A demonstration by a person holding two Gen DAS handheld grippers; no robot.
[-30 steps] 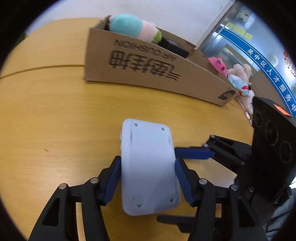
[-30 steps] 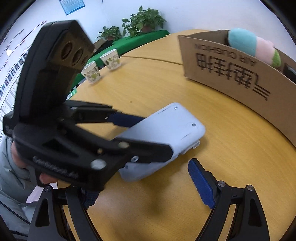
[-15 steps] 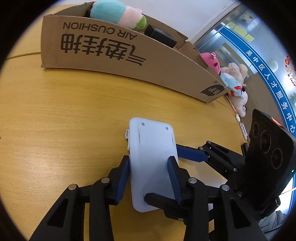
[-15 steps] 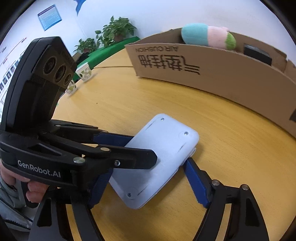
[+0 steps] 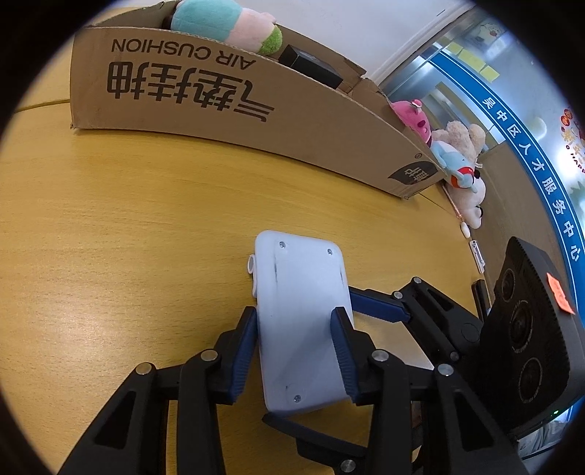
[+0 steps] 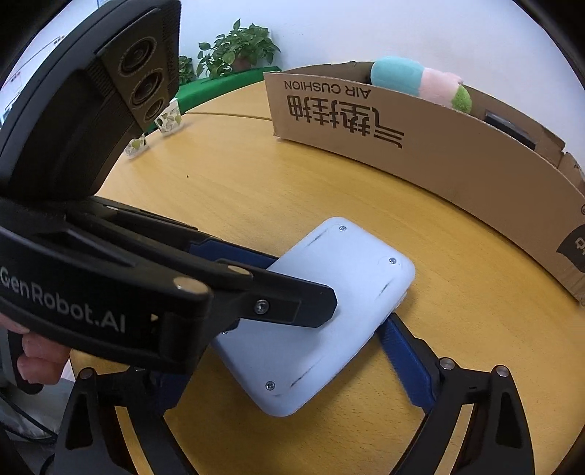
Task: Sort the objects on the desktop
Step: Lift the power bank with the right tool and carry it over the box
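Observation:
A flat pale blue-white plastic device (image 5: 301, 321) with screws at its corners is held above the wooden table (image 5: 128, 226). My left gripper (image 5: 296, 347) is shut on its long sides. It also shows in the right wrist view (image 6: 329, 314), with the left gripper's fingers (image 6: 292, 303) across it. My right gripper (image 6: 292, 369) is open around the device, one blue pad (image 6: 409, 361) close to its edge. A cardboard box (image 5: 234, 109) marked AIR CUSHION stands beyond, holding a pastel plush (image 5: 226, 25) and a black item (image 5: 310, 67).
Plush toys (image 5: 457, 157) lie past the box's right end. Small items (image 5: 475, 252) lie near the table's right edge. Two paper cups (image 6: 161, 128) stand at the far left edge, with potted plants (image 6: 237, 47) behind them.
The left gripper closed from loosely around the device to a firm grip on it. The right gripper came in around the device. The box now appears nearer and larger.

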